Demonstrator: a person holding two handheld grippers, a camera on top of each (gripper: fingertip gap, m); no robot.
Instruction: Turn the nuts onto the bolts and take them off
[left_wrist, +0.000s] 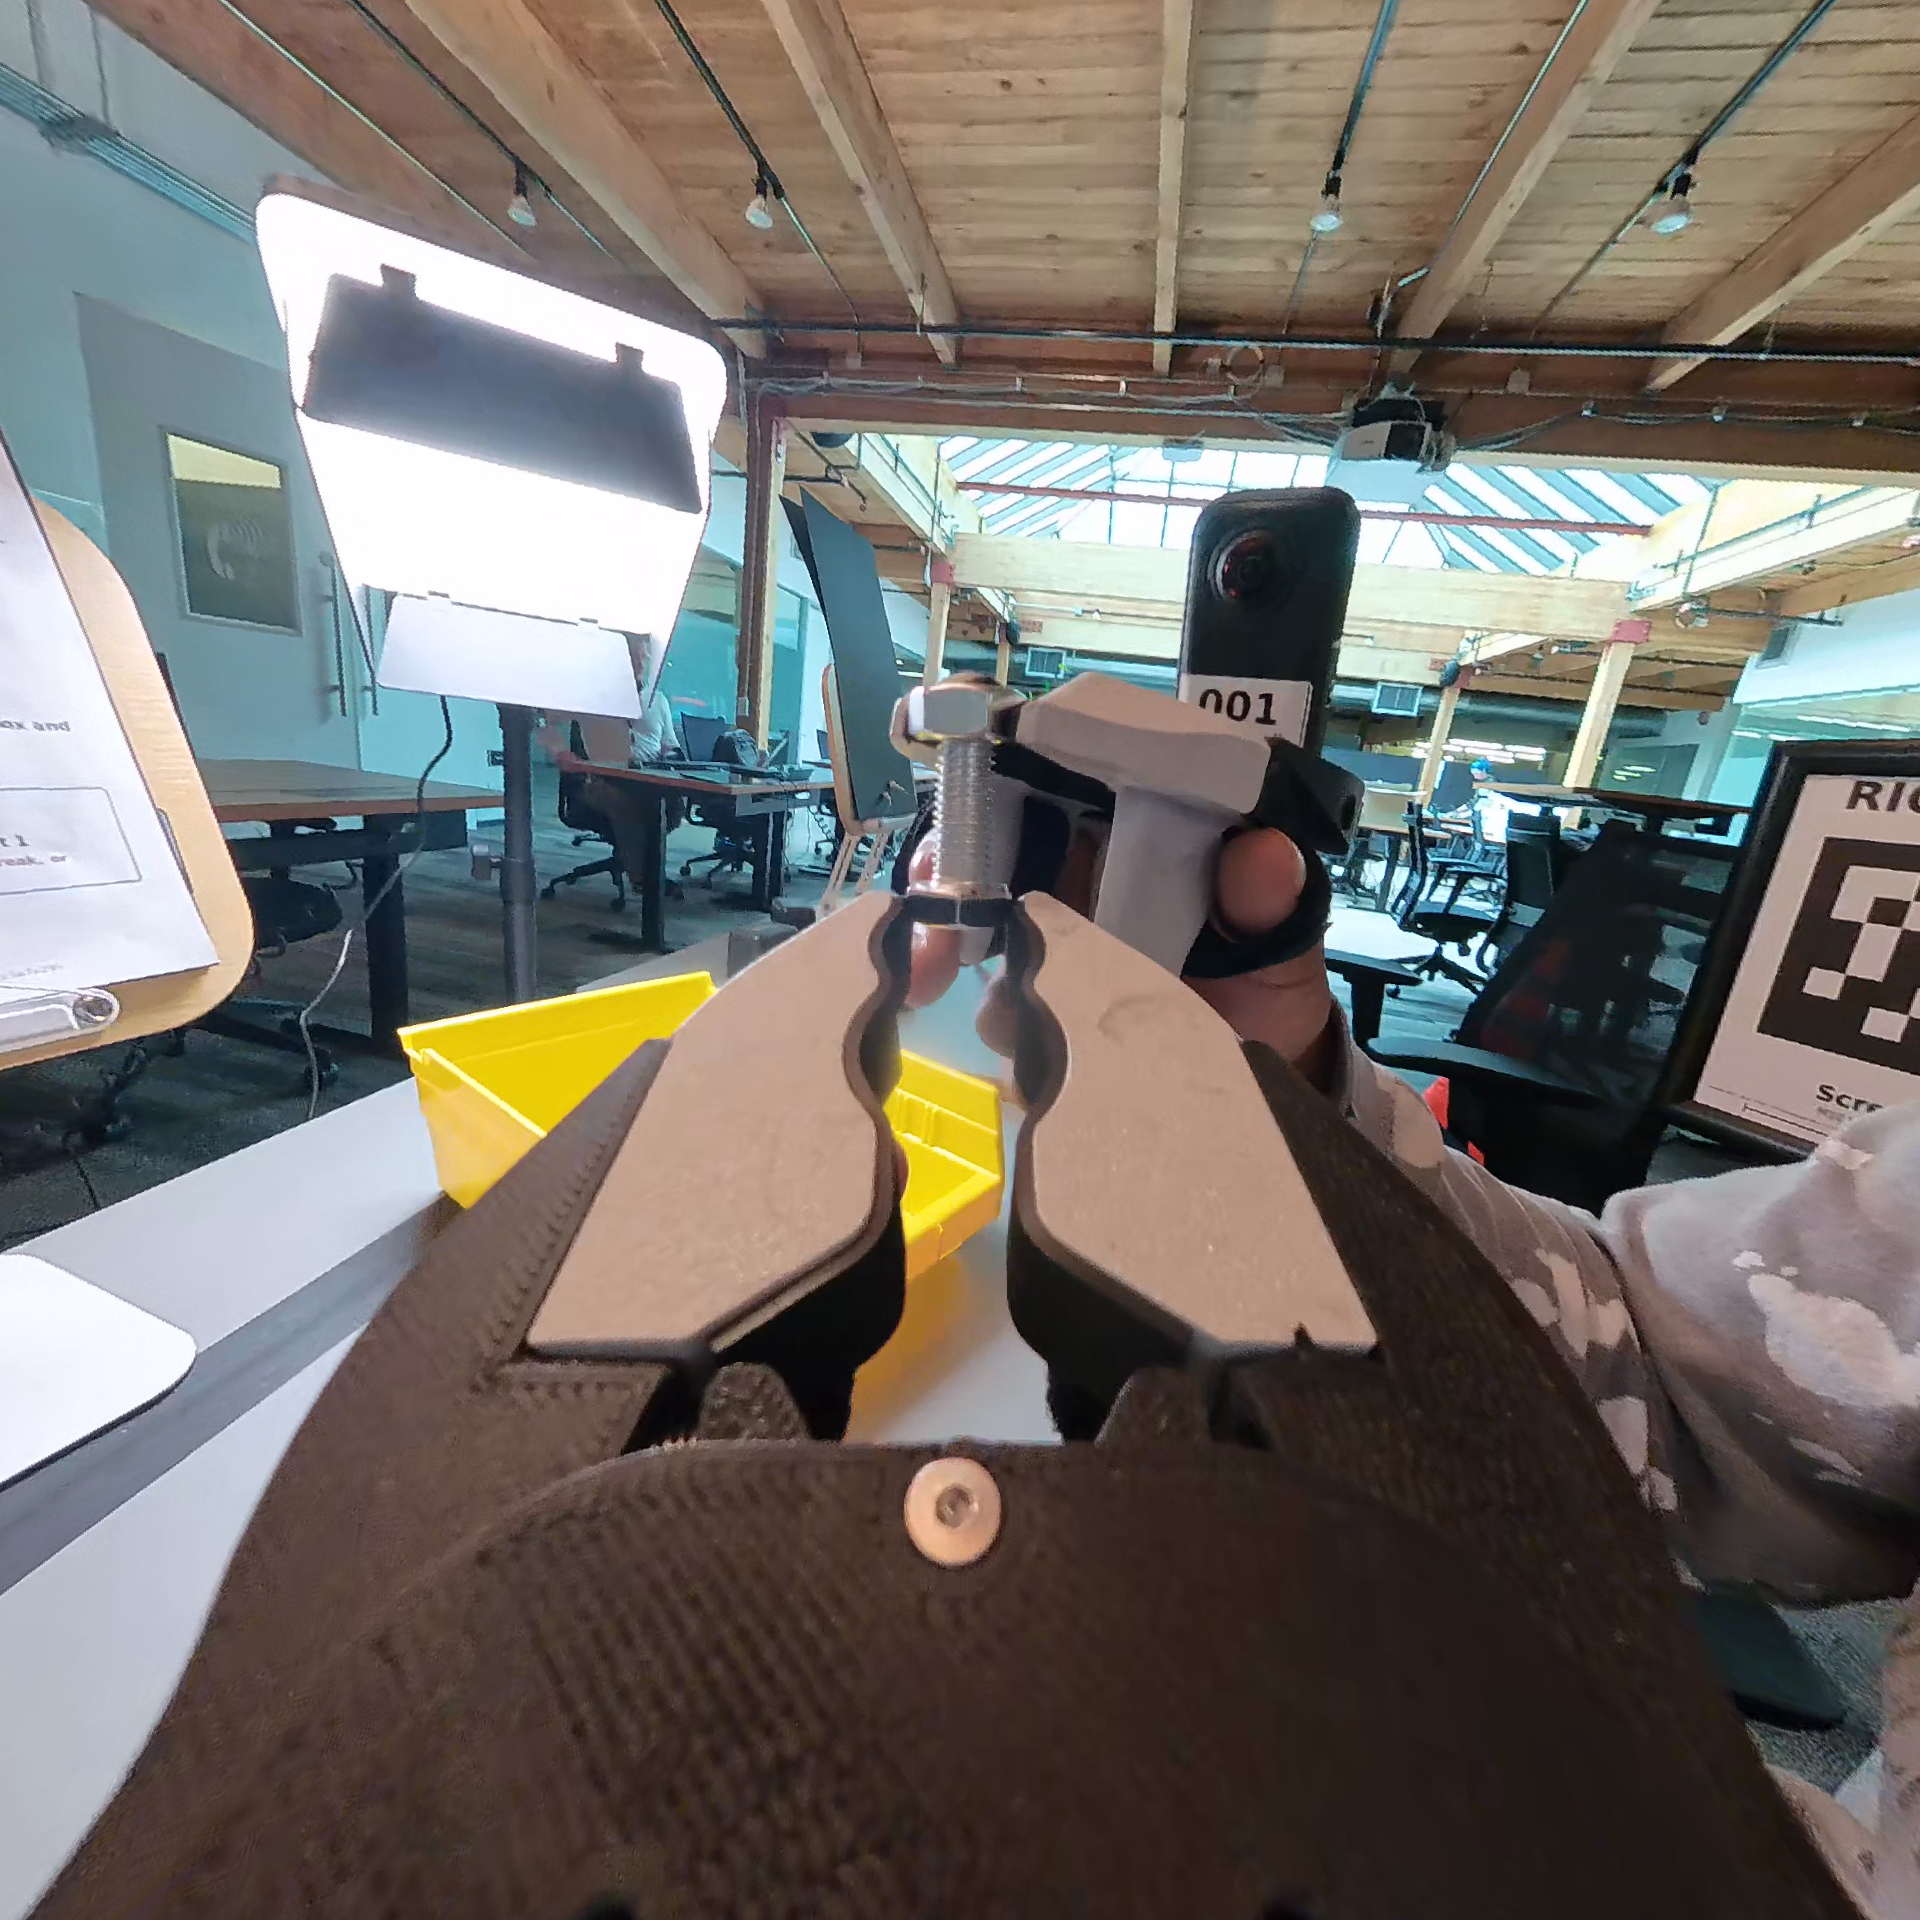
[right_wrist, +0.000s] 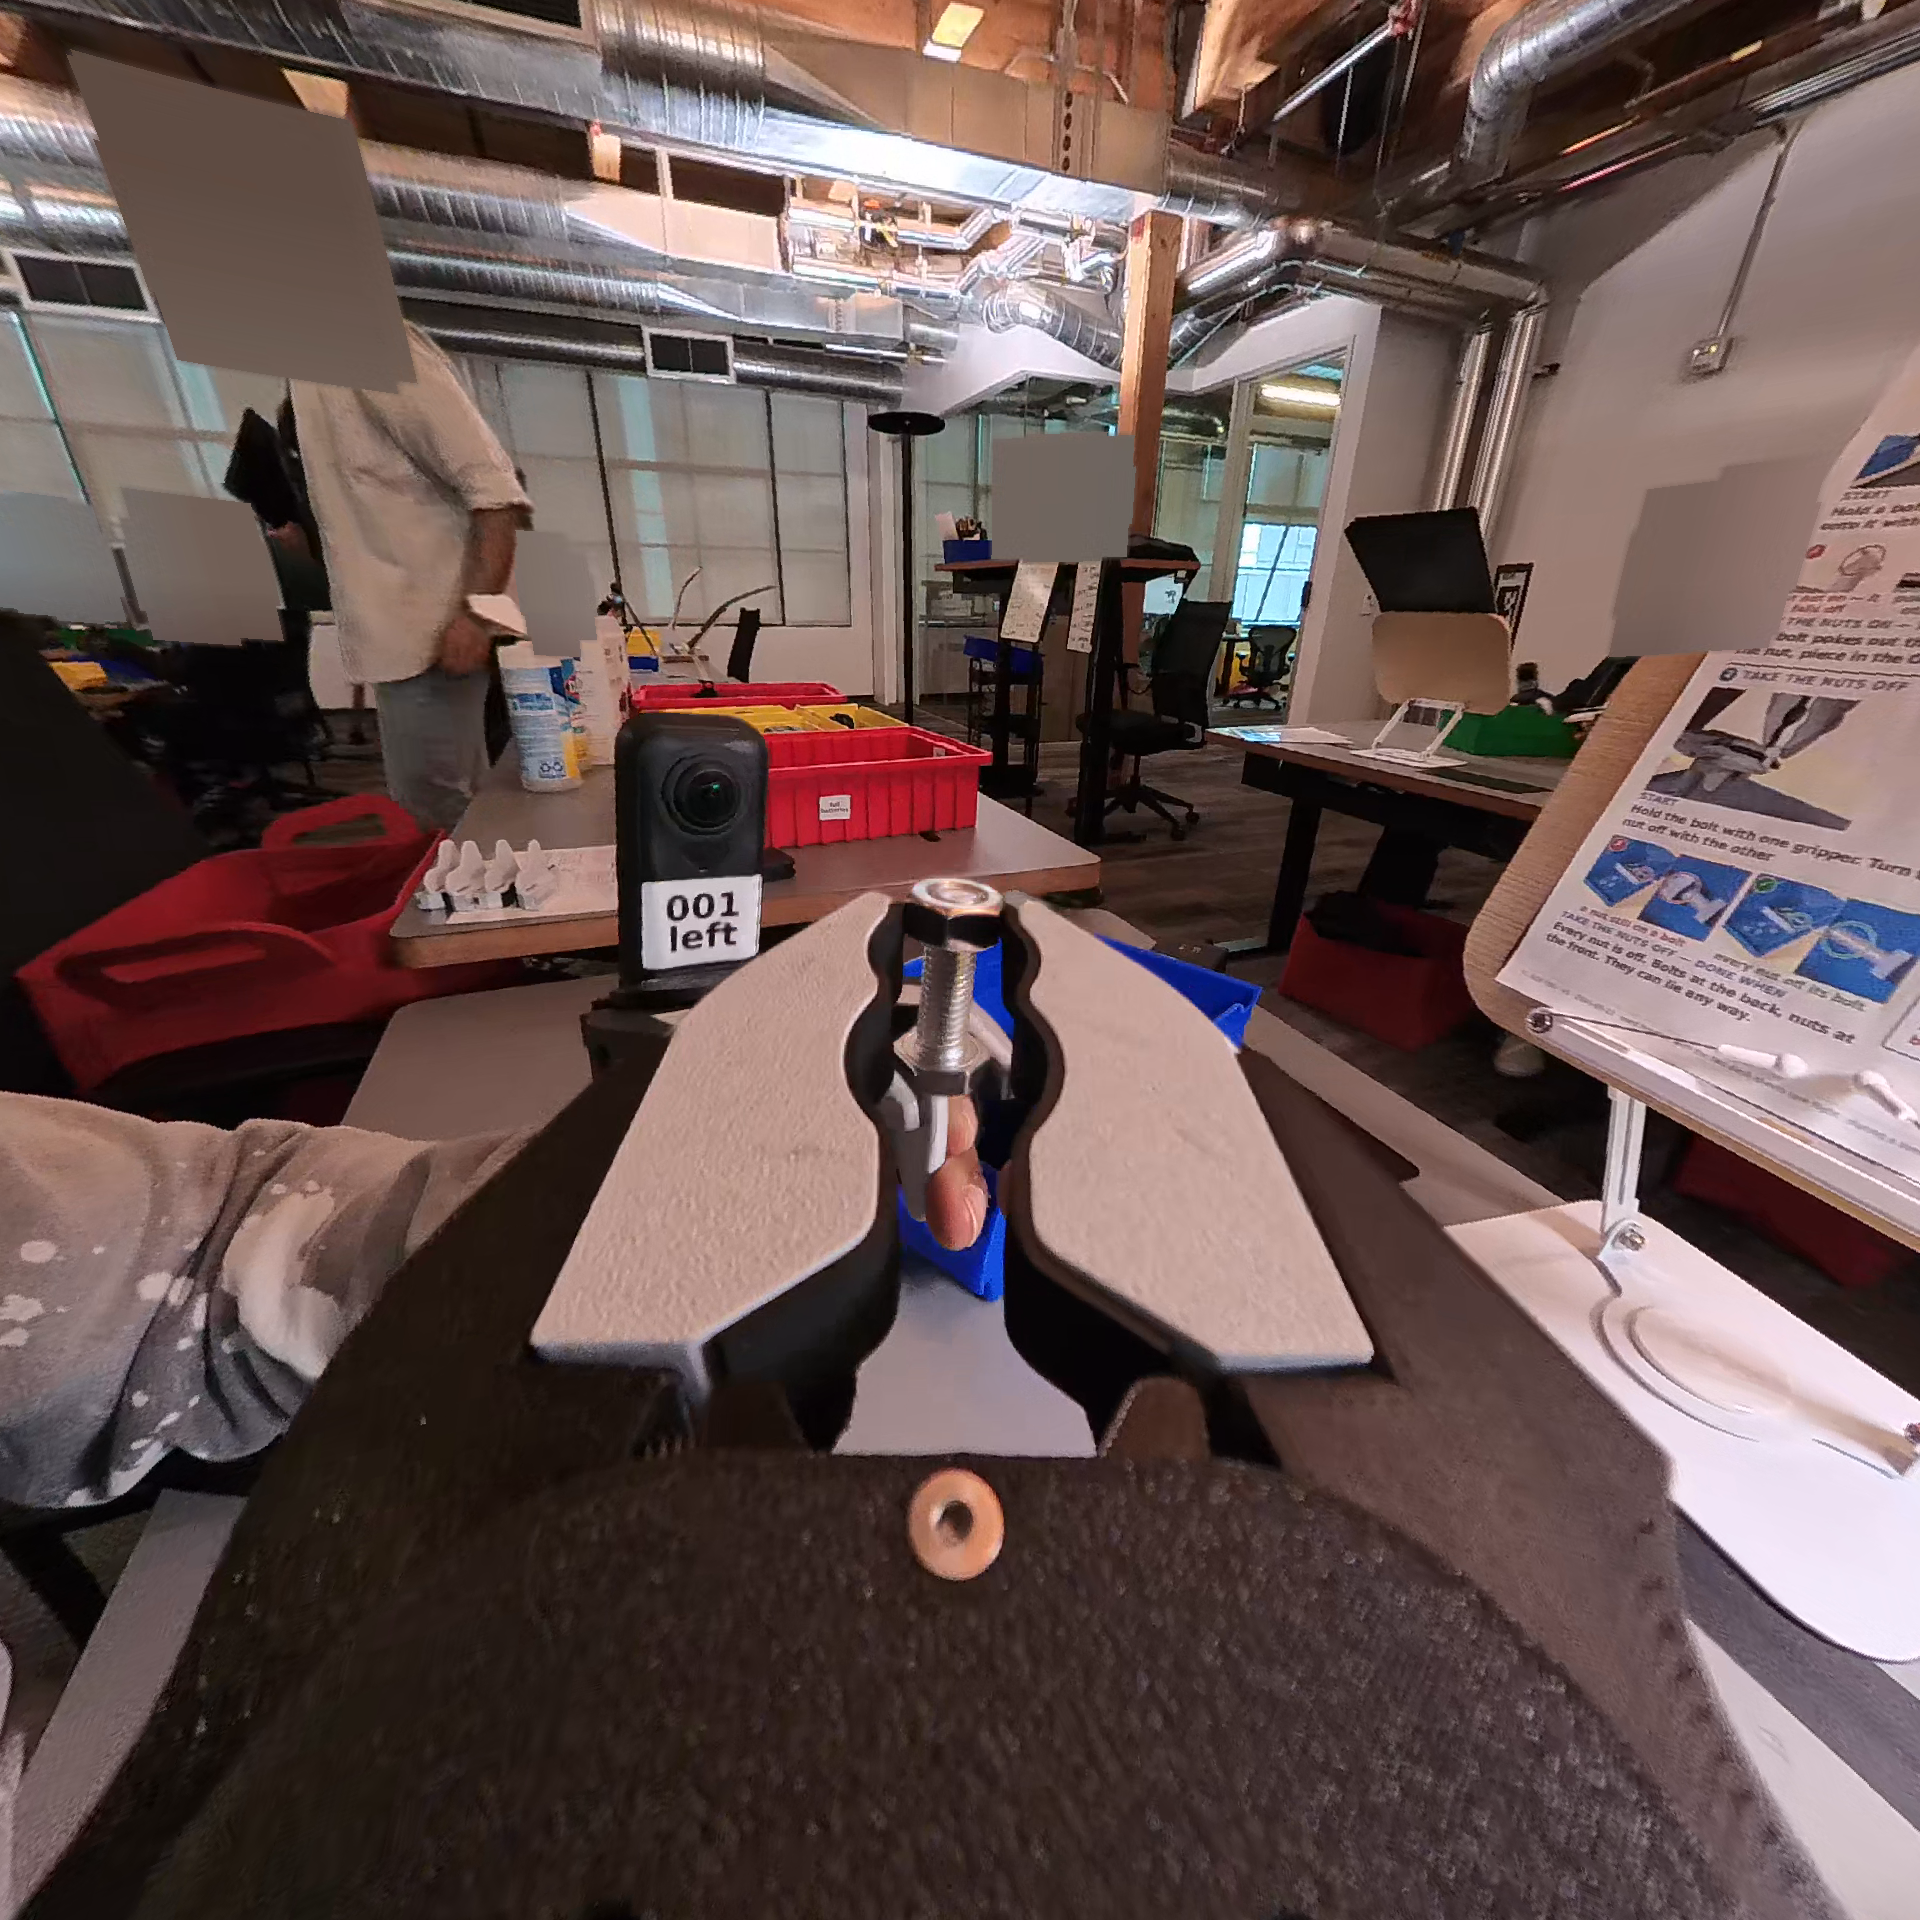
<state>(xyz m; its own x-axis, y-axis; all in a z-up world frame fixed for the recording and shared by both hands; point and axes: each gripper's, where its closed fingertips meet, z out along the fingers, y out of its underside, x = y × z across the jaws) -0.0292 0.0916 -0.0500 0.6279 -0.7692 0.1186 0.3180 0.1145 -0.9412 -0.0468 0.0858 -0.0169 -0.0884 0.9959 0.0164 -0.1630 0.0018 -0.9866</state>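
- The bolt (left_wrist: 964, 816) is shiny silver with a threaded shaft, upright at frame centre.
- The left gripper (left_wrist: 954, 914) pinches a hexagonal piece at the shaft's lower end.
- The right gripper (right_wrist: 953, 914) clamps the hexagonal piece at the other end; which is the nut is unclear.
- A yellow bin (left_wrist: 540, 1081) lies below.

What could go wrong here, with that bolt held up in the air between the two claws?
The left gripper and right gripper each pinch only a hex end of the bolt with their tips. A slip while twisting could drop it, perhaps outside the yellow bin below. Turning off-axis might also jam the threads.
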